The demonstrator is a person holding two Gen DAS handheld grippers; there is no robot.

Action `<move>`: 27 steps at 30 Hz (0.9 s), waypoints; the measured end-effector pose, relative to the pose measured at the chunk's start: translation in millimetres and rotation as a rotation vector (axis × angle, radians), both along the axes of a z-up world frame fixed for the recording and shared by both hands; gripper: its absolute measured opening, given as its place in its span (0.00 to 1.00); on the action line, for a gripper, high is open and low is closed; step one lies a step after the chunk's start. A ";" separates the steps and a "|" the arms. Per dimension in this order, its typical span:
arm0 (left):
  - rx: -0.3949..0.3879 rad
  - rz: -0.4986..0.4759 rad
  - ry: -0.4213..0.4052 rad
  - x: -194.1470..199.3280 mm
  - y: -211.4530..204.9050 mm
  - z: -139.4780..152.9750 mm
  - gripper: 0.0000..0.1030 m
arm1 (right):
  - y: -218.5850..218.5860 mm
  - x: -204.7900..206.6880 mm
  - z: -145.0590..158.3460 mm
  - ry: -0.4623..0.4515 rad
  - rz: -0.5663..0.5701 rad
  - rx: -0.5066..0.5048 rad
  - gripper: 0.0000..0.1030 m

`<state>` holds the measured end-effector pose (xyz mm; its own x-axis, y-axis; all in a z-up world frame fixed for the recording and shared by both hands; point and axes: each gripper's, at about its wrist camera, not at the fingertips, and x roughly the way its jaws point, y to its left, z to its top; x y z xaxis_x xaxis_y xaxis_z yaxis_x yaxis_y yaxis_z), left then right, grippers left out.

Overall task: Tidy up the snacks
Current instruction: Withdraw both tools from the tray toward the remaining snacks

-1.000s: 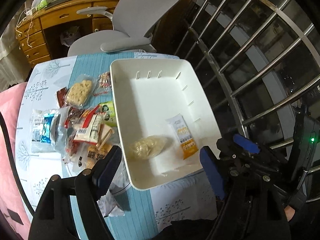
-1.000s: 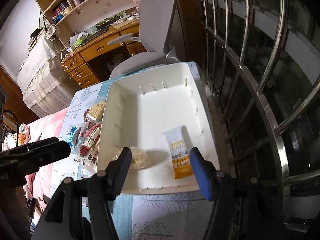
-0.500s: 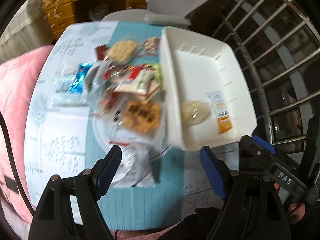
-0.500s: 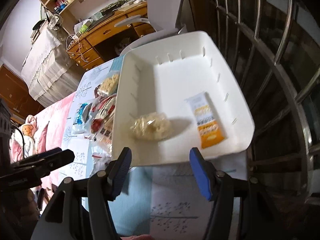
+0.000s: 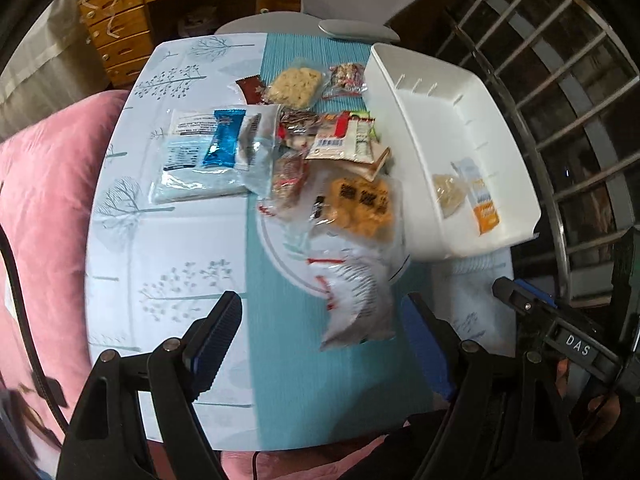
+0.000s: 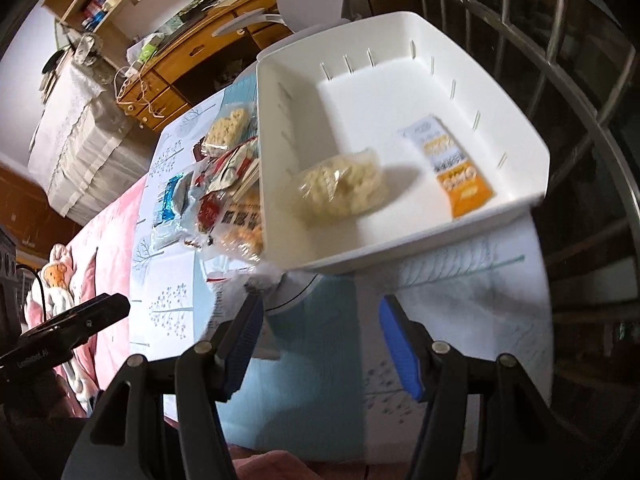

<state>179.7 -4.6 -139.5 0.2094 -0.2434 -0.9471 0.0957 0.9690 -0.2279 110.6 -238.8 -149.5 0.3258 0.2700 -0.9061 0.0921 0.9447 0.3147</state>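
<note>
Left claw hangs empty, its jaws opening above the desk; right claw is apart, empty too. Loose snack pile lies at nine o'clock of the white bin. Best to descend on the clear bag, pinching one edge only.

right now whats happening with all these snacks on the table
A person holds a gripper in each hand over a table, sorting snacks into a white bin. Two are already in it: an orange and white packet and a clear bag of pale snack. The rest lie in a snack pile beside the bin. The left gripper is opening above the pile's near edge, nothing between its fingers. The right gripper is open and empty.
</note>
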 end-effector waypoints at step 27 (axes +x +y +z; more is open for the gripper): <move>0.058 -0.410 0.073 57.2 49.6 0.2 0.88 | 122.5 -61.8 -31.0 -0.029 -0.291 -0.080 0.59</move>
